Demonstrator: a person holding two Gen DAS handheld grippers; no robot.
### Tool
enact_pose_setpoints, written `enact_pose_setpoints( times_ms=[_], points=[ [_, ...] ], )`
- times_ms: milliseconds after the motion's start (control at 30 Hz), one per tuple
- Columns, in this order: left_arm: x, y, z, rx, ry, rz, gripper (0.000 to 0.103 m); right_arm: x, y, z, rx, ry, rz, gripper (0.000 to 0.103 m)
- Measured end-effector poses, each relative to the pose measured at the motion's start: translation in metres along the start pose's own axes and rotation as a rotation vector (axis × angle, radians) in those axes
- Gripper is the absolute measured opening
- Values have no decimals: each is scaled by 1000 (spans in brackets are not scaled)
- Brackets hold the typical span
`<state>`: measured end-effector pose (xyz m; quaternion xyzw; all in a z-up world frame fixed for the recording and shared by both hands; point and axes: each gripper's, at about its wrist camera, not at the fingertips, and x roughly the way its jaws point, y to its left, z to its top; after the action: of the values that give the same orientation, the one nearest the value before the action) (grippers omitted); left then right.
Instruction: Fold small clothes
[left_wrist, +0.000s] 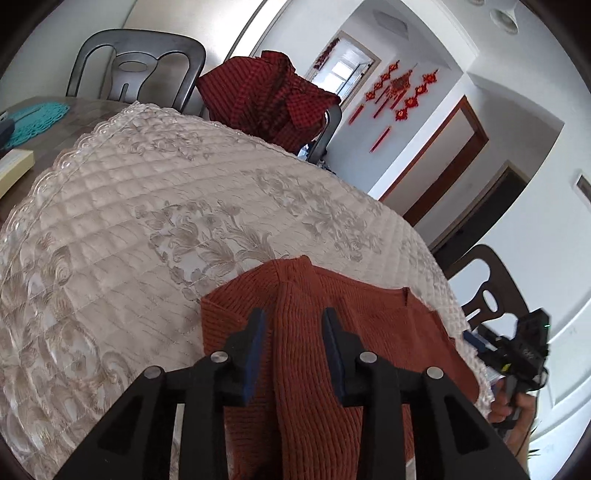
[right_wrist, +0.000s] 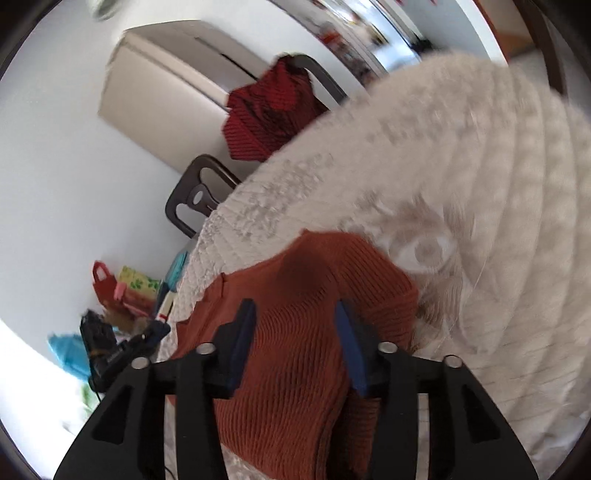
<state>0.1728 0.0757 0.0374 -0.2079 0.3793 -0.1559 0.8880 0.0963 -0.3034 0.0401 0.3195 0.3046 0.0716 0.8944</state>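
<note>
Clearly, from the left wrist, the left gripper (left_wrist: 293, 325) stands partly open over a rust knit sweater (left_wrist: 369, 332) lying on the quilted tablecloth (left_wrist: 147, 192), pads off it. From the right wrist, the right gripper (right_wrist: 295, 321) gapes wider astride the same sweater's raised fold (right_wrist: 303, 280); bags (right_wrist: 125, 288) sit beyond, contents unclear

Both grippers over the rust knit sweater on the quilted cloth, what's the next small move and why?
Probably draw both grippers back clear of the rust knit sweater. Left gripper and right gripper both stand open with knit bulging between the fingers but not pinched. The sweater lies folded over on the quilted tablecloth, so backing off shows whether the fold holds.
</note>
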Motion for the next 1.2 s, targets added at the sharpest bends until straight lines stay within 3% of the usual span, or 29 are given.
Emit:
enact_pose_setpoints(
  times_ms=[133,267,400,533,600,633,700,733,767,967,1200],
  points=[
    [20,-3,6,14,55,-11,38,-13,-1,7,-48,-55,-34,47],
    [38,-12,5,63,110,22,39,-1,-3,6,-108,-4,-114,47],
    [48,-21,6,104,152,64,39,20,0,7,-159,56,-132,47],
    [60,-22,15,98,216,48,39,49,2,14,-198,138,-180,47],
    [66,-21,19,98,251,62,39,64,3,14,-223,188,-202,39],
    [68,-20,20,98,263,68,39,70,2,13,-237,206,-223,24],
    [70,-19,23,95,282,69,34,70,5,14,-260,203,-230,19],
    [69,-20,23,106,280,73,27,68,7,14,-269,199,-229,12],
    [68,-21,22,128,276,88,14,65,9,14,-279,187,-230,8],
    [51,-20,21,133,180,64,11,54,18,21,-281,127,-205,7],
    [38,-14,45,110,71,50,11,55,23,43,-264,62,-202,7]
  ],
)
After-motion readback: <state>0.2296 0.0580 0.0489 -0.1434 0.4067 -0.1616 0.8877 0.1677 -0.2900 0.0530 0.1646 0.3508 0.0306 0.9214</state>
